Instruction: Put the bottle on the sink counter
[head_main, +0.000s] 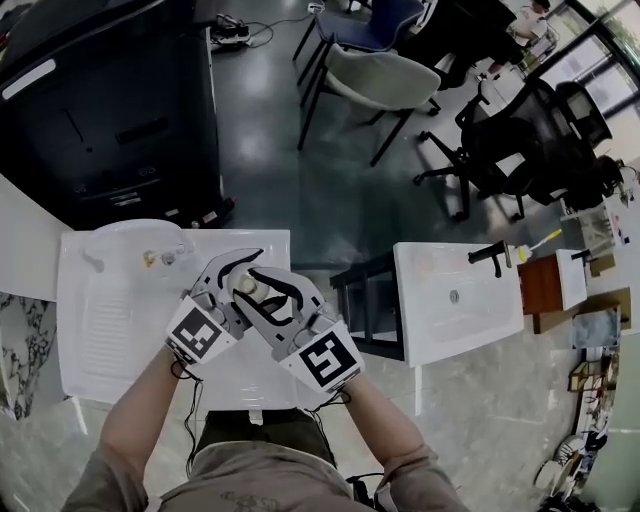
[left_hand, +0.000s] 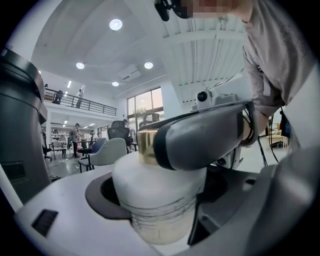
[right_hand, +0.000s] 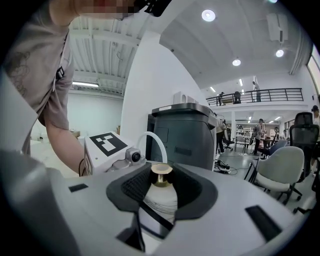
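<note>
Small round white bottle with a gold cap (left_hand: 160, 200), clamped by the left gripper (head_main: 238, 278) around its body and the right gripper (head_main: 256, 292) at its neck, over the white sink counter (head_main: 110, 330). Uneven release could tip it.

The left gripper (head_main: 240, 272) and right gripper (head_main: 252, 292) are pale grey, dark pads (right_hand: 132, 187) inside the jaws, black-white marker cubes (head_main: 200, 335) behind, grey tee (head_main: 250, 478).

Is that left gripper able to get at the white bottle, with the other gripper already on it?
Probably yes. The bottle already sits between the left gripper jaws, which seem to press its body. The right gripper clamps only the gold-capped neck, leaving the body free.
</note>
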